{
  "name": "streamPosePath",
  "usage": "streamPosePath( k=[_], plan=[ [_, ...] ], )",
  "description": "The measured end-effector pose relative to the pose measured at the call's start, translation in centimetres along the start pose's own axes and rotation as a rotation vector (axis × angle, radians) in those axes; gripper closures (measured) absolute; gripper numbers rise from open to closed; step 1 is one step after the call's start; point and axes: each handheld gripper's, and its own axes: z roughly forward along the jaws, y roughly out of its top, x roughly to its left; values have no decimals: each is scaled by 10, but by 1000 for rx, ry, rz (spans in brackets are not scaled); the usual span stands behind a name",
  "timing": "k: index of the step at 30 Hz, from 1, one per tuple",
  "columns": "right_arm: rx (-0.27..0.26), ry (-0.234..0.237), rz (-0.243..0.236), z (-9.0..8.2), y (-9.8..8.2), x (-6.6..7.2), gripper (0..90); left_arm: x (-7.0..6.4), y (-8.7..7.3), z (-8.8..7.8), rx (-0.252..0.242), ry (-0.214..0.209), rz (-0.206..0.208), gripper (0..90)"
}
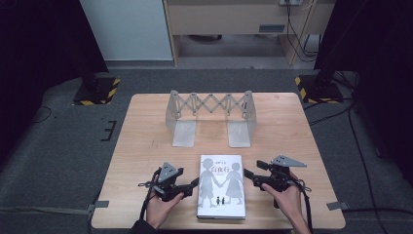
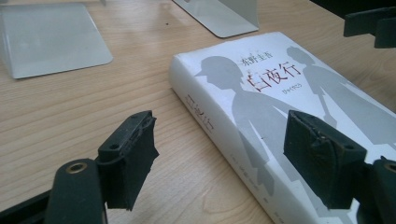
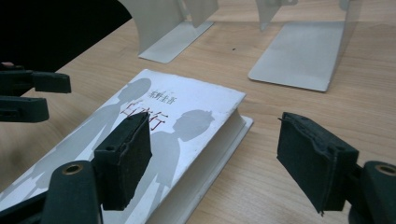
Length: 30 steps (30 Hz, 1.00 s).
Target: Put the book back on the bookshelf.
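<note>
A white hardcover book with grey figures of two people on its cover lies flat near the table's front edge. My left gripper sits just left of it, held by a hand. In the left gripper view, the left gripper stands open, with the book's spine edge between the spread jaws and neither pad touching it. My right gripper is at the book's right side. In the right gripper view it is open too, straddling the book's page edge without pressing on it.
An expandable metal bookend rack stands behind the book at mid-table, with its two flat base plates pointing toward me. The wooden table is bare to the left and right. Black stands with striped bases flank the table's far corners.
</note>
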Motion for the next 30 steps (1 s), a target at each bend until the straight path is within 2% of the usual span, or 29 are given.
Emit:
streamPosePath(
  k=[13,20,24,30],
  plan=[
    [43,26,-11,10,-6,7,266,-16,-4,16,55,-47,38,242],
    [71,38,-16,18,-11,12,263,-20,-7,22,78,-47,61,240],
    [89,40,-21,22,-13,14,262,-20,-7,23,75,-53,57,234],
    [109,55,-9,29,-17,17,261,-22,-9,29,63,-87,36,223]
  ],
)
